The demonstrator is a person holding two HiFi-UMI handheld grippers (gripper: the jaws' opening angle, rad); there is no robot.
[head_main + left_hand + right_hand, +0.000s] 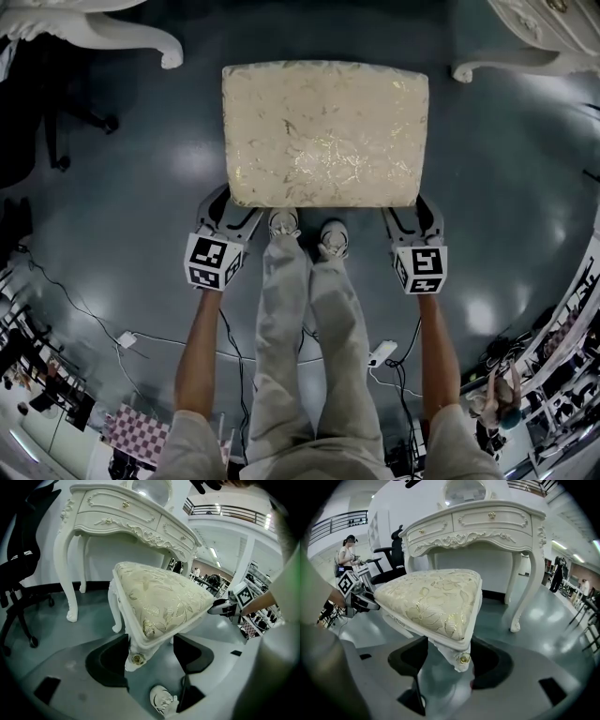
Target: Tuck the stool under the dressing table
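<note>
Stool point(325, 131) stands on the grey floor point(122, 187) directly in front of the person, not yet under the dressing table point(478, 522). The table's curved white legs rise beyond the stool's far edge, one at each side, with an open bay between them.

The left gripper point(232, 211) takes the near left corner and the right gripper point(412, 214) the near right corner. I judge this placing is chosen so that a push goes evenly through both sides and the stool runs straight into the bay without turning.

Each gripper has its jaws set wide, because the carved frame is thick at the corner. In both gripper views the frame fills the gap and seems to touch both jaws, so I read it as held, though the wide-angle picture does not make the contact fully sure.

The seat is a rectangular cushion in cream cloth with a shiny gold leaf pattern. It sits on a white carved frame with a small gold rosette point(463, 658) at each near corner.
</note>
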